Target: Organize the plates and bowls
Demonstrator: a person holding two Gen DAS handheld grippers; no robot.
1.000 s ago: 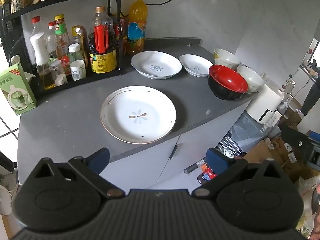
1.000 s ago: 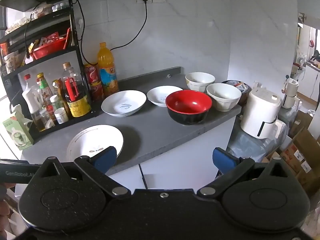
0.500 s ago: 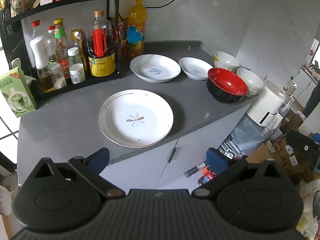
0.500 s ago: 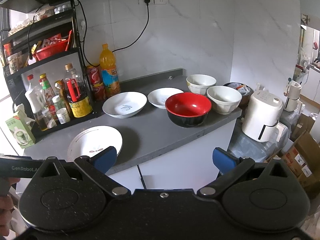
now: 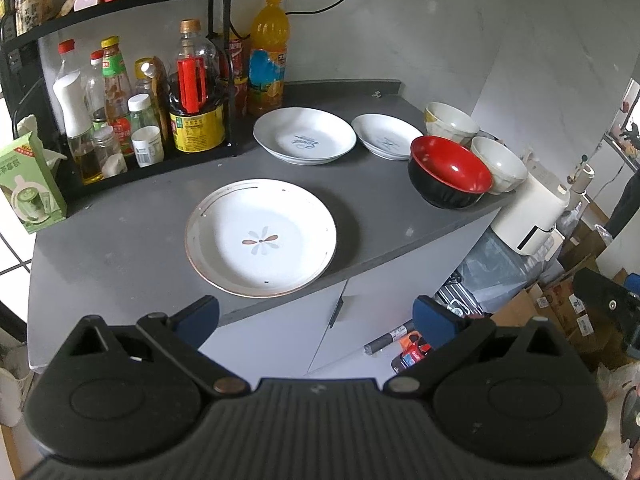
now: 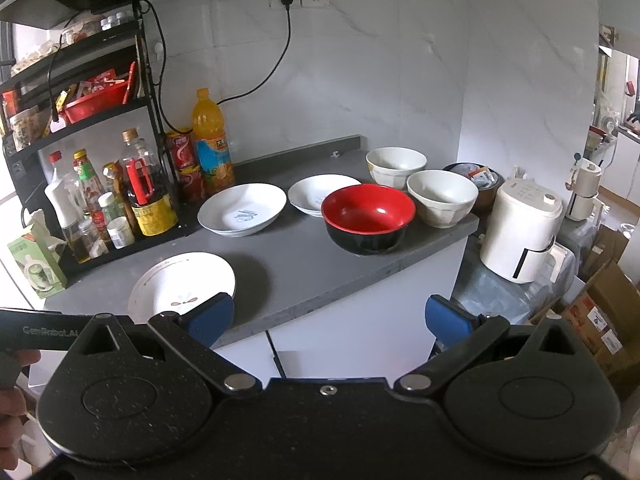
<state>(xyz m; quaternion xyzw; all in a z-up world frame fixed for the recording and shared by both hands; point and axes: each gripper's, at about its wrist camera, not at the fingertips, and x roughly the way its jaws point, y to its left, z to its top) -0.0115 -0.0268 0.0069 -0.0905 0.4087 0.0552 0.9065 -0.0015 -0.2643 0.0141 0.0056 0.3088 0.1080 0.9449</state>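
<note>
Plates (image 5: 260, 238) and bowls (image 5: 450, 172) all sit separate on your counter (image 5: 120, 248), flower plate at 12 o'clock, nothing stacked yet. Left gripper (image 5: 316, 316) and right gripper (image 6: 328, 316) are both spread wide, empty.

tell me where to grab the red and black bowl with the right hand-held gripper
Pinch the near rim of the red and black bowl: one finger inside the red wall, one on the black outside, coming from the counter's front edge. It stands upright and empty, and that side is probably clearest, since white bowls crowd behind it.
</note>
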